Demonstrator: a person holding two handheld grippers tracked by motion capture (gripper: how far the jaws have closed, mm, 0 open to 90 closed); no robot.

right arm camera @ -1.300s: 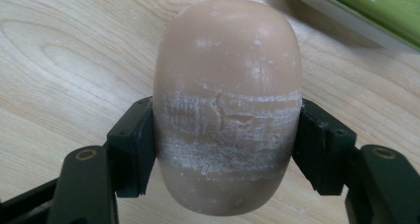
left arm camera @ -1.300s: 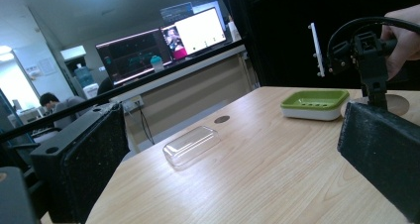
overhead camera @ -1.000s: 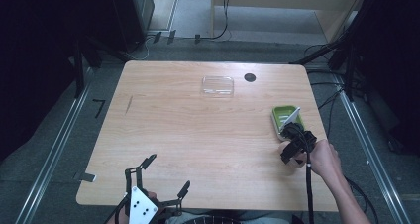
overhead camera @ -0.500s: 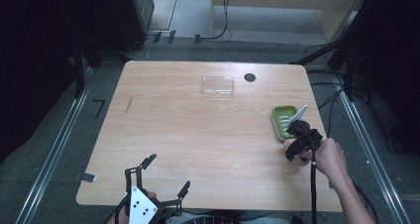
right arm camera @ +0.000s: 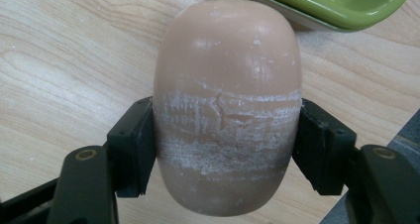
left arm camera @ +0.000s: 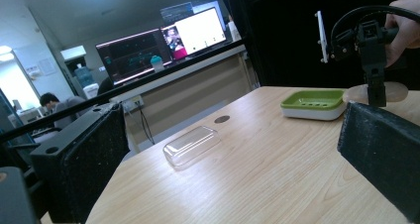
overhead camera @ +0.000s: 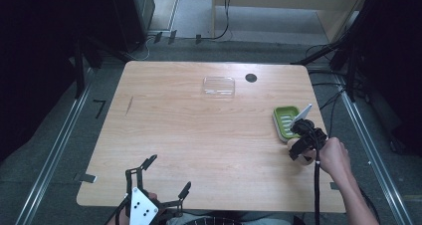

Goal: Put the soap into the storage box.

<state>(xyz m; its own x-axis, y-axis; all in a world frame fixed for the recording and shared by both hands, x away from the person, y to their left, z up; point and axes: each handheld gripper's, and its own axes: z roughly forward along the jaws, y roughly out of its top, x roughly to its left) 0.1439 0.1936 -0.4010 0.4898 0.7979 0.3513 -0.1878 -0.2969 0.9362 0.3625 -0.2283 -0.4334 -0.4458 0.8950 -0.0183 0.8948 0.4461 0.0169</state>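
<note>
Tan soap bar [right arm camera: 227, 105], pinched by right gripper [right arm camera: 225, 144] near green dish [overhead camera: 287, 121]; lift level, grip centred.
</note>
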